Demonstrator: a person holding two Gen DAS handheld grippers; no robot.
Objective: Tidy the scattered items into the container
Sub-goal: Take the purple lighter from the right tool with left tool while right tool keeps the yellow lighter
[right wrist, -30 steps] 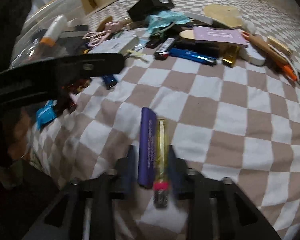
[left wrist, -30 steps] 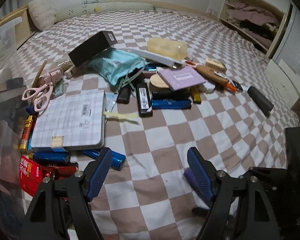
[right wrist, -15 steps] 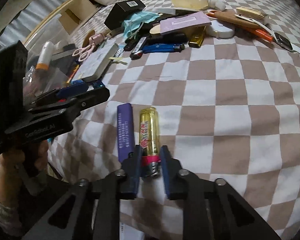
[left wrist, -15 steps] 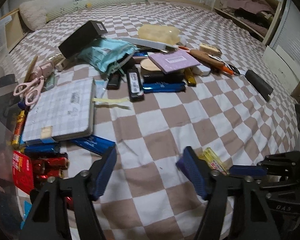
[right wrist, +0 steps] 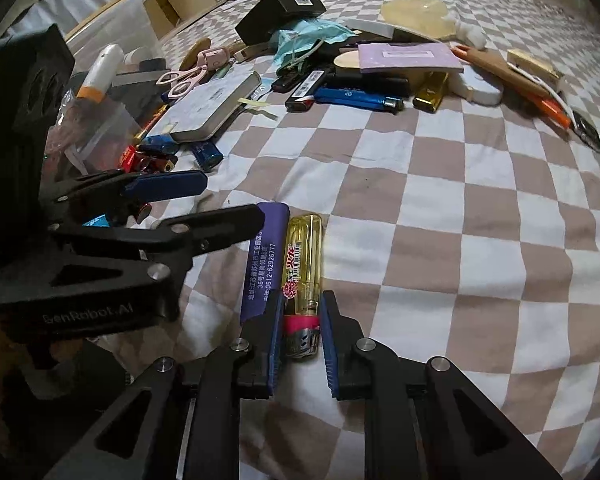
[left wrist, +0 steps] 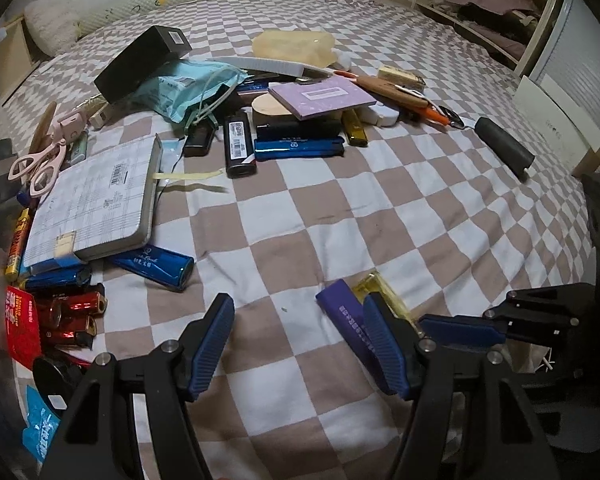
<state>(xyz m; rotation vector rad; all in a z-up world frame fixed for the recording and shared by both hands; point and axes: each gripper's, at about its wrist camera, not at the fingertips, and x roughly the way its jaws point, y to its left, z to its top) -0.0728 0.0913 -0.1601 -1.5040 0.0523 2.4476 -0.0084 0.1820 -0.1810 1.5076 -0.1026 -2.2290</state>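
The right gripper (right wrist: pixel 300 332), which straddled both lighters a second ago, now pinches only the yellow lighter (right wrist: pixel 304 264) near the bed's (right wrist: pixel 480 200) front edge, ready for binning, while the left gripper (left wrist: pixel 296 344) gapes empty.

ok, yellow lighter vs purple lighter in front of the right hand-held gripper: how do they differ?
The yellow lighter is see-through with a pink band and a metal cap; the purple lighter is opaque with white print. The yellow lighter's cap end sits between the right hand-held gripper fingers; the purple lighter lies outside them, partly under the left hand-held gripper. Both lie flat, side by side, on the checked bedspread.
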